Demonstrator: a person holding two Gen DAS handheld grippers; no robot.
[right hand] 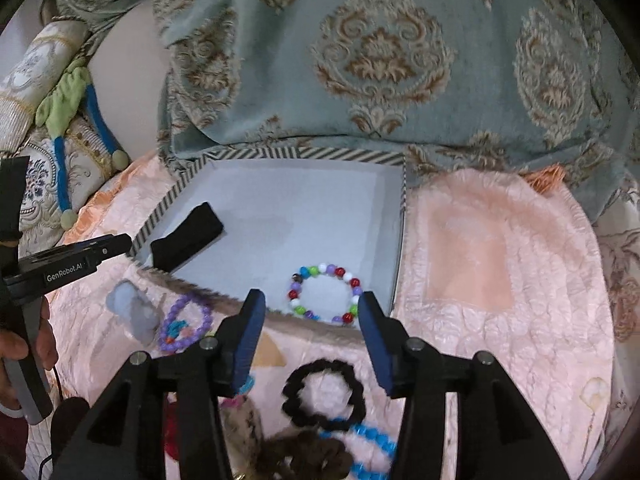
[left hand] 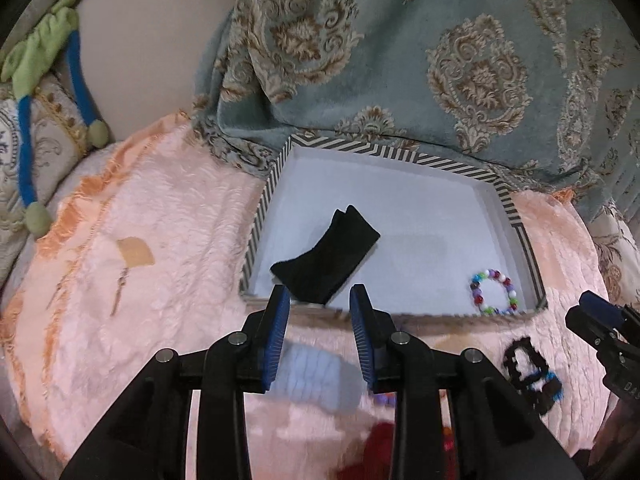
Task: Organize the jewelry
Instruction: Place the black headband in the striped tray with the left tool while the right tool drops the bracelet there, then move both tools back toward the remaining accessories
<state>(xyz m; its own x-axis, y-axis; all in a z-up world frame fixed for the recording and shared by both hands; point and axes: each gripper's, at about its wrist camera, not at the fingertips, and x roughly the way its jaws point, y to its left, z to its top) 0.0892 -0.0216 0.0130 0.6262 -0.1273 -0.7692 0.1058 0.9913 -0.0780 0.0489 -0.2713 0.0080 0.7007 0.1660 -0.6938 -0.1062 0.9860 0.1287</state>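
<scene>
A striped-rim box (left hand: 452, 164) (right hand: 256, 153) with a pale floor lies on the pink blanket. Inside it lie a black cloth band (left hand: 326, 258) (right hand: 188, 236) and a multicolour bead bracelet (left hand: 496, 292) (right hand: 325, 294). My left gripper (left hand: 320, 304) is open and empty, just short of the box's near edge, in front of the black band. My right gripper (right hand: 312, 304) is open and empty, over the near edge by the bead bracelet. In front of the box lie a black scrunchie (right hand: 324, 394) (left hand: 524, 364), a blue bead bracelet (right hand: 372, 444), a purple bead bracelet (right hand: 184, 322) and a pale blue fluffy item (right hand: 134, 304) (left hand: 312, 376).
A teal patterned cushion (left hand: 400, 60) (right hand: 380, 52) rises behind the box. A green and blue soft toy (left hand: 40, 64) (right hand: 68, 100) lies at the left on a patterned pillow. A brown furry scrunchie (right hand: 304, 452) and a red item (left hand: 376, 448) lie near the front.
</scene>
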